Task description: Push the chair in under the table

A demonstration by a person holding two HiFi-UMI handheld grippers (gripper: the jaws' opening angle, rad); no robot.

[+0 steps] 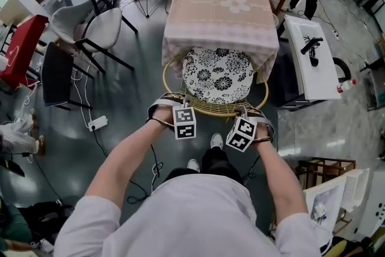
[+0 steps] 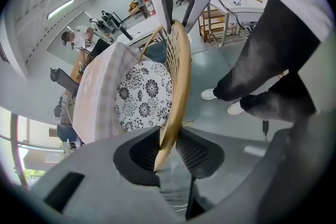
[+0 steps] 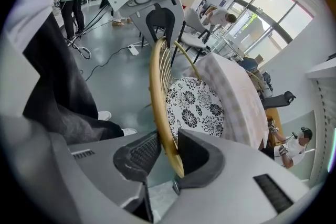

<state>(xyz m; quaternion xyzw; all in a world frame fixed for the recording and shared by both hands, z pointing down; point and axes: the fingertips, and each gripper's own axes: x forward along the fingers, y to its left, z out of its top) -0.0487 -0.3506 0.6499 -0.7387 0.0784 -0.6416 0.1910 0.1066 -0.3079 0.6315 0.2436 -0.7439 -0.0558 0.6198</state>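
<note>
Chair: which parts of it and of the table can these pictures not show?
- Legs of the chair: head view, hidden under its cushion and rim.
- Front edge of the cushion: head view, covered by the tablecloth.
- Table legs: every view, behind the tablecloth.
</note>
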